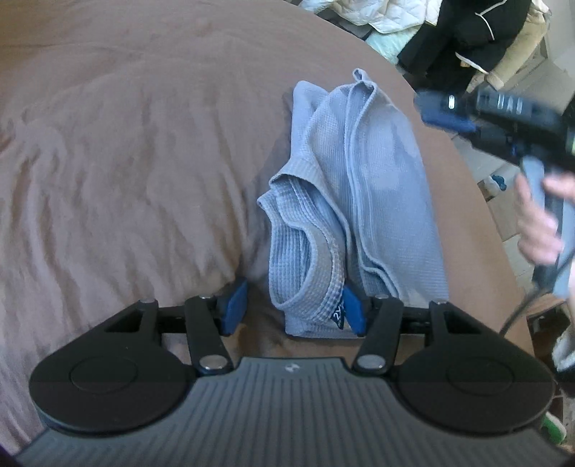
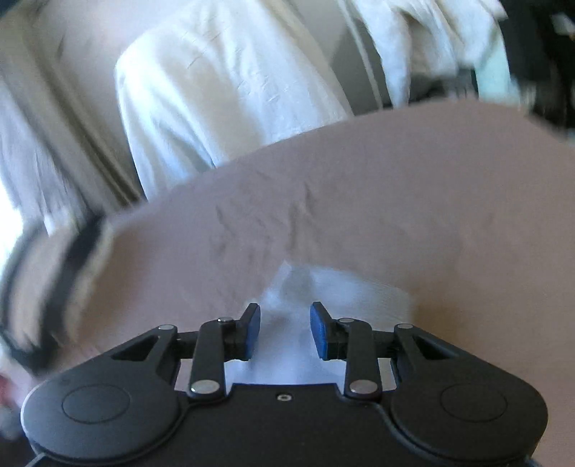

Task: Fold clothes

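Note:
A light blue waffle-knit shirt point(image 1: 359, 186) lies folded lengthwise on the brown bed cover point(image 1: 125, 161), its collar and size tag nearest the camera. My left gripper point(image 1: 294, 309) is open, low over the collar end, with its blue pads point(image 1: 233, 305) on either side of the neckline. In the left wrist view my right gripper point(image 1: 442, 107) is blurred in the air off the shirt's right side, with a hand point(image 1: 539, 222) on its handle. In its own view the right gripper point(image 2: 285, 330) is open, with pale blue cloth point(image 2: 341, 287) lying below its fingers.
The bed's right edge point(image 1: 478, 201) runs close to the shirt. Beyond the bed lie white and dark clothes point(image 1: 467, 28). White fabric point(image 2: 222, 89) hangs behind the bed in the blurred right wrist view.

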A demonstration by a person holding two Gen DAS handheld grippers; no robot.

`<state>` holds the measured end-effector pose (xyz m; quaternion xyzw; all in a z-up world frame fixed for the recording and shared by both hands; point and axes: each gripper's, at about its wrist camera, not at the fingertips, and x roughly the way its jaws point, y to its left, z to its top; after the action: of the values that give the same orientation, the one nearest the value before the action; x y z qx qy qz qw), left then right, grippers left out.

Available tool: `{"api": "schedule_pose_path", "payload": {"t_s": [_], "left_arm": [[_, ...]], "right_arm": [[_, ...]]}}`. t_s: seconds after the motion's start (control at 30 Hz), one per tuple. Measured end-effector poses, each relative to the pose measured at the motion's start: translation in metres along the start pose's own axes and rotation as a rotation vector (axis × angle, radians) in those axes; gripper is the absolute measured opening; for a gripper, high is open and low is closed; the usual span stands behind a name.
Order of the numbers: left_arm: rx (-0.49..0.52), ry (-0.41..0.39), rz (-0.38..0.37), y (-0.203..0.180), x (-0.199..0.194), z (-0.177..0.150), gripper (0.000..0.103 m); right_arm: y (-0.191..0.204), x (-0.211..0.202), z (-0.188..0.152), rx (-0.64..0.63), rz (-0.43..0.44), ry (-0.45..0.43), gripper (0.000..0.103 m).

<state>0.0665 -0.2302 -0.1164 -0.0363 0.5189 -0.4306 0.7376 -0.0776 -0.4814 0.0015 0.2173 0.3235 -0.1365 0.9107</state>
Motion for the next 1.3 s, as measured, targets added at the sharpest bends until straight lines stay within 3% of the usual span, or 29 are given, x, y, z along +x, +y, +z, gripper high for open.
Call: {"api": "schedule_pose_path", "payload": {"t_s": [0.17, 0.23, 0.33, 0.4, 0.5, 0.6, 0.63, 0.67, 0.7, 0.73, 0.77, 0.8, 0.87, 1.03, 1.07, 1.13, 1.17, 1.2, 1.23, 1.3], "left_arm": [[-0.025, -0.036, -0.015, 0.007, -0.01, -0.002, 0.059], [-0.108, -0.082, -0.046, 0.023, -0.016, -0.001, 0.06], [-0.228, -0.145, -0.095, 0.046, -0.023, 0.001, 0.06], [-0.258, -0.127, -0.158, 0.054, -0.014, 0.003, 0.064], [-0.257, -0.071, -0.233, 0.055, 0.005, 0.0, 0.07], [-0.232, -0.06, -0.244, 0.044, 0.022, -0.004, 0.07], [-0.218, -0.065, -0.24, 0.039, 0.025, -0.005, 0.065], [-0.2, -0.069, -0.231, 0.034, 0.028, -0.006, 0.035], [-0.167, -0.064, -0.204, 0.027, 0.029, -0.007, 0.02], [-0.135, -0.064, -0.175, 0.02, 0.03, -0.008, 0.015], [-0.1, -0.078, -0.143, 0.013, 0.028, -0.009, 0.013], [-0.065, -0.093, -0.112, 0.006, 0.025, -0.01, 0.012], [0.003, -0.134, -0.071, -0.01, 0.015, -0.009, 0.01], [0.063, -0.201, -0.044, -0.027, -0.007, -0.003, 0.009], [0.053, -0.178, -0.034, -0.025, -0.004, -0.002, 0.01], [0.031, -0.134, -0.012, -0.021, 0.001, 0.0, 0.014], [0.019, -0.112, -0.004, -0.018, 0.003, 0.001, 0.018], [0.002, -0.093, -0.007, -0.011, 0.006, -0.001, 0.023], [-0.014, -0.073, -0.011, -0.004, 0.008, -0.002, 0.034], [-0.054, -0.055, -0.056, 0.009, 0.018, -0.004, 0.038]], "right_arm": [[-0.017, -0.007, -0.037, 0.019, -0.042, 0.067, 0.038], [-0.025, -0.007, -0.051, 0.059, -0.042, 0.089, 0.045], [-0.054, 0.001, -0.066, 0.237, 0.029, 0.086, 0.052], [-0.07, 0.005, -0.072, 0.321, 0.066, 0.084, 0.058], [-0.064, 0.007, -0.071, 0.268, 0.056, 0.072, 0.083], [-0.057, 0.009, -0.07, 0.215, 0.045, 0.061, 0.087], [-0.055, 0.009, -0.07, 0.197, 0.041, 0.057, 0.087], [-0.053, 0.01, -0.07, 0.18, 0.037, 0.053, 0.084], [-0.051, 0.01, -0.07, 0.162, 0.034, 0.049, 0.074], [-0.049, 0.011, -0.069, 0.144, 0.03, 0.045, 0.061], [-0.047, 0.012, -0.069, 0.127, 0.027, 0.041, 0.055], [-0.045, 0.012, -0.069, 0.109, 0.023, 0.037, 0.043], [-0.033, 0.01, -0.064, 0.062, 0.002, 0.031, 0.034], [0.003, 0.004, -0.05, -0.066, -0.063, 0.018, 0.031], [0.01, 0.002, -0.047, -0.092, -0.076, 0.016, 0.032], [0.019, 0.002, -0.041, -0.109, -0.105, 0.021, 0.046], [0.013, 0.006, -0.037, -0.067, -0.125, 0.041, 0.055], [0.006, 0.008, -0.034, -0.01, -0.14, 0.051, 0.071], [-0.003, 0.01, -0.029, 0.061, -0.149, 0.052, 0.077], [-0.02, 0.013, -0.023, 0.186, -0.153, 0.057, 0.079]]}}
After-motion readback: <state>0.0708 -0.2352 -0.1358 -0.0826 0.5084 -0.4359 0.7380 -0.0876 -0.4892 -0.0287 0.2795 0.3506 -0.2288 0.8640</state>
